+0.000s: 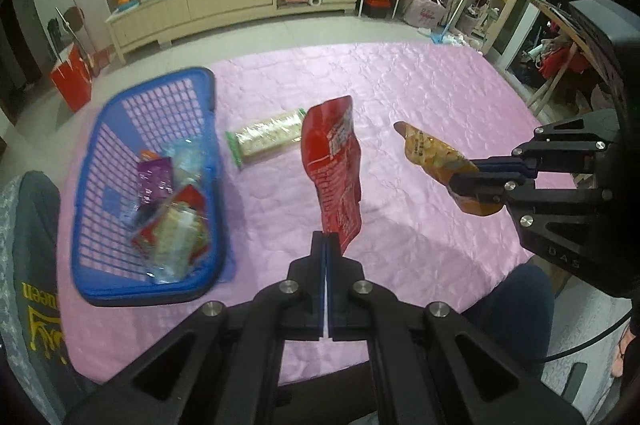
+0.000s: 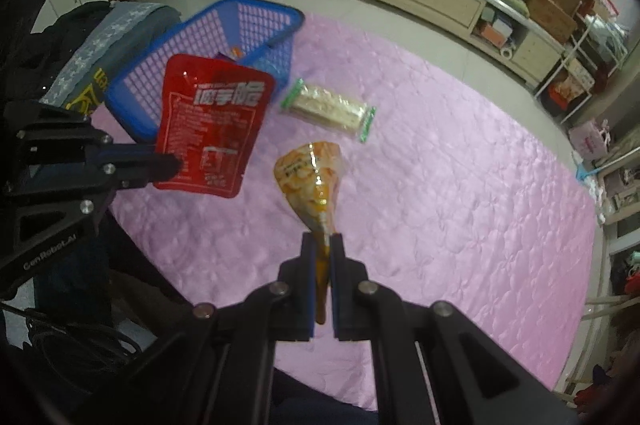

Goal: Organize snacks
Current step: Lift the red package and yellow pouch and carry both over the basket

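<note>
My left gripper [image 1: 327, 239] is shut on a red snack pouch [image 1: 334, 165] and holds it in the air above the pink cloth; the pouch also shows in the right wrist view [image 2: 212, 125]. My right gripper [image 2: 323, 241] is shut on an orange snack bag [image 2: 310, 181], also held in the air; the bag shows in the left wrist view [image 1: 436, 161] to the right of the pouch. A blue basket [image 1: 92, 225] with several snack packs stands at the left. A clear cracker pack with green ends [image 1: 266, 137] lies on the cloth beside the basket.
The pink quilted cloth [image 1: 420, 97] covers the table. A grey garment [image 1: 28, 265] lies at the table's left edge next to the basket. Beyond the table are a cream cabinet [image 1: 224, 1], a red bag [image 1: 72, 81] and shelves.
</note>
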Tool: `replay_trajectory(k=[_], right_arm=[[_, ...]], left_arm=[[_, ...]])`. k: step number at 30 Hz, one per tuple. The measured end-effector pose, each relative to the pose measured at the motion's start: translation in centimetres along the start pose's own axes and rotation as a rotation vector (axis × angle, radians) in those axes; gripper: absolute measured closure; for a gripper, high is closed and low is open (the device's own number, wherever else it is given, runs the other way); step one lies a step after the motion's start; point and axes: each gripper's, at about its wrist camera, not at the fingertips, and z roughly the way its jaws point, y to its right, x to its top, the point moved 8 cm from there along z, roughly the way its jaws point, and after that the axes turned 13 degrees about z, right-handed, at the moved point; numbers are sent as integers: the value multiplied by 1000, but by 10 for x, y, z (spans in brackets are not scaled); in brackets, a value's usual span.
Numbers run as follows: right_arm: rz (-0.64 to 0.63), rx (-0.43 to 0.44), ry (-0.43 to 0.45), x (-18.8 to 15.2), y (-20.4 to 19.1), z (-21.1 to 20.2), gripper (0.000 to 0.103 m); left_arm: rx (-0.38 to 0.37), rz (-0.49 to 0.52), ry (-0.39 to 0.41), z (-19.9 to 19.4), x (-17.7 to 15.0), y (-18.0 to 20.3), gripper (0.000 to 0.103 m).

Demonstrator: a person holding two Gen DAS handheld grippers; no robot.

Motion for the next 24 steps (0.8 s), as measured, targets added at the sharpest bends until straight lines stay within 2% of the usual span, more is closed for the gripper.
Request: replay_trajectory(k=[5,13,24], right_arm=[[-37,-11,29,17,-29,-10,94],[-110,-22,45,49,-71,-4,94],[-169,1,57,82,-115,9,94]], left_arm=[[16,-5,21,-23,-10,-23,103],[72,-15,27,-50,-21,-69,103],[112,-71,5,-52,-36,-123,103]])
